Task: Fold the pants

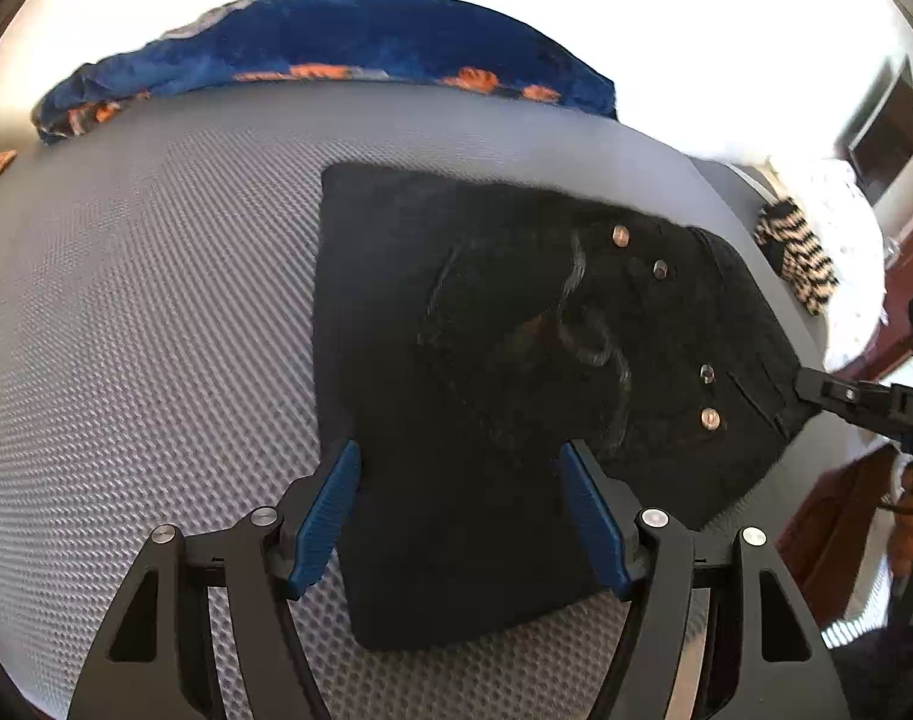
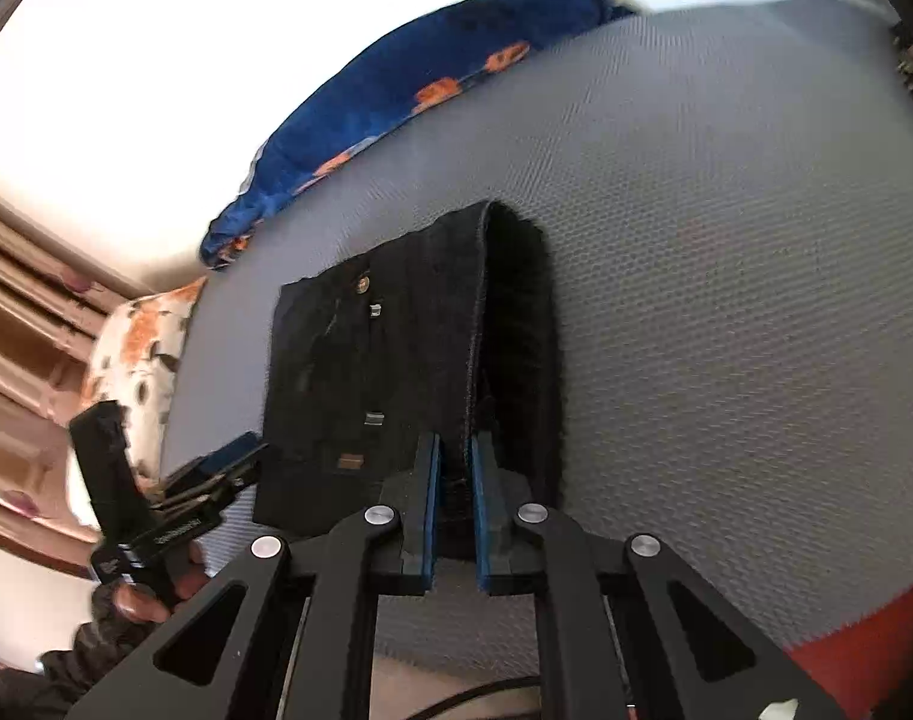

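Subject: black pants [image 1: 486,372], lying part-folded on a grey mesh mat [image 1: 156,312]. All positions below are given relative to the pants.

Right gripper [image 2: 453,480]: clenched on the waistband edge at the pants' near corner in the right wrist view. The 2 blue pads stand close together with dark cloth between them. In the left wrist view the same gripper [image 1: 816,390] meets the pants at their far right corner, and that corner looks raised off the mat. The lifted edge stands up as a ridge, running away from the gripper along the pants' long axis.

Left gripper [image 1: 459,480]: released, jaws wide apart, holding nothing. It hovers at the pants' opposite end; 1 pad sits at the left edge, the other over the cloth. Whether the tips touch the cloth cannot be told.

Finding: the 2 grippers face each other across the pants. The right one alone has hold, so in my judgement the coming fold turns on it carrying its edge over toward the left gripper's end. The left is placed to pin or receive.

Also noted: a blue blanket [image 1: 336,42] beyond the pants' far side, well apart.
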The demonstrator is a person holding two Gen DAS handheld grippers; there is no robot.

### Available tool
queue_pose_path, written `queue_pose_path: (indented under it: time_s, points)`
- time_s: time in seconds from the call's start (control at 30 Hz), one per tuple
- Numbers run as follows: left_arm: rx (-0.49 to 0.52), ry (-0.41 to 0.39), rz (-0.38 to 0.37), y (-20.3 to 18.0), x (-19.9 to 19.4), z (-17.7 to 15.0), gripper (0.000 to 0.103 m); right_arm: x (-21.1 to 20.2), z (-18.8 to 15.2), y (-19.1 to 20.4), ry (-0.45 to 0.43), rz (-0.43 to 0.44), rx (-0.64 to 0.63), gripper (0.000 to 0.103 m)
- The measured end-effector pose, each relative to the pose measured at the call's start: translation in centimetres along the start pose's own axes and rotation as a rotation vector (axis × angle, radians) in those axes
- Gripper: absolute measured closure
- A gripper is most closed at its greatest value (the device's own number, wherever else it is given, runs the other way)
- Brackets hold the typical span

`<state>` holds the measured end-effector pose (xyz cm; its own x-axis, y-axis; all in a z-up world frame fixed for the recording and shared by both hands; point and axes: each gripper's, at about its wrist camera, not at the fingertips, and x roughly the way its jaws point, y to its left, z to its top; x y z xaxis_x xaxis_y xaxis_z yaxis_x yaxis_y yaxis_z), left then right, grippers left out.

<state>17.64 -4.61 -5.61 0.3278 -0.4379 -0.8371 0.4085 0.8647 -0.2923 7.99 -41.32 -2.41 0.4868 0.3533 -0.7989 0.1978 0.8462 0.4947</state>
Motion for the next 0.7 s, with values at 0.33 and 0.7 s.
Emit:
queue_pose_path:
  time_s: [0.33,0.7]
  points:
    - [0.101,0.05,0.072,-1.3,1.8,-0.2,0.034,3.7,-0.6,-2.6,0.1,-0.059,0.045,0.077]
    - [0.046,-0.072,0.121,-0.4,-0.3,4.1,0.034,1.8,5.8,-0.9,-0.082,-0.133,-0.074,0.055]
